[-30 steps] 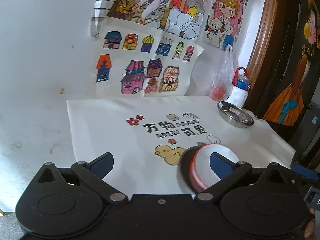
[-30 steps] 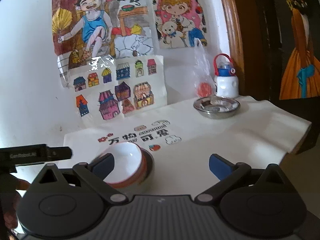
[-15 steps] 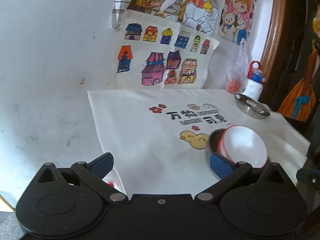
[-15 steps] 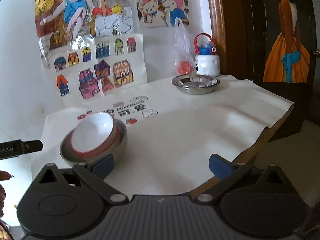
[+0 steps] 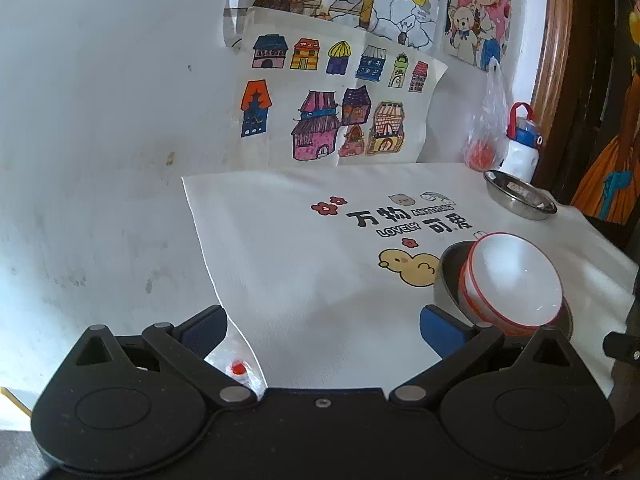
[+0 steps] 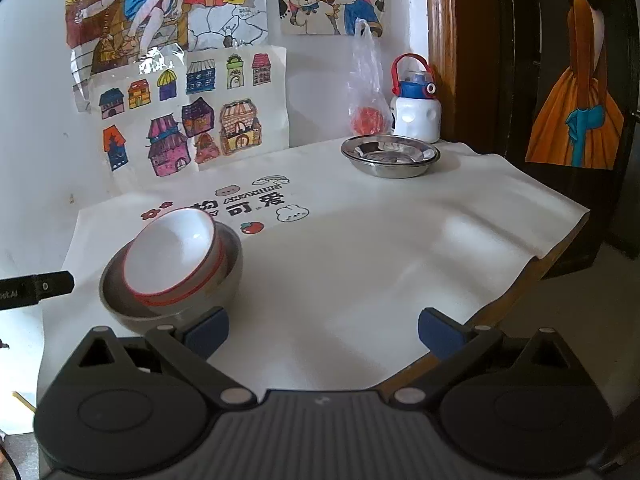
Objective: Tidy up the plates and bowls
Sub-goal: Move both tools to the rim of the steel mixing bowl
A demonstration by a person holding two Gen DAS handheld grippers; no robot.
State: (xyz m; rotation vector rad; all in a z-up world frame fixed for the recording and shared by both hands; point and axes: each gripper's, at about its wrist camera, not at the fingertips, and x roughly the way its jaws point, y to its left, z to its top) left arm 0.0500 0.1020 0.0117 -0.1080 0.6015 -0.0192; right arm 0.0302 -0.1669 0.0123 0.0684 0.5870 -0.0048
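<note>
With both grippers [image 5: 323, 330] [image 6: 323, 330] held apart and empty, the tilted white bowl [image 6: 174, 254] should be seated level inside the grey bowl [image 6: 224, 280] near the table's [image 6: 400, 260] left edge.

I'm working in what looks like a family home with a child in it. Hand-coloured drawings of houses [image 6: 188, 120] and cartoon figure colourings [image 6: 160, 4] are stuck on the white wall [image 5: 100, 100]. The table wears a white cloth [image 6: 380, 260] printed with ducks, flowers and Chinese lettering. At its far corner stand a kid's water bottle [image 6: 416, 108] and a thin plastic bag [image 6: 366, 92], beside a brown wooden door frame [image 6: 440, 40].
</note>
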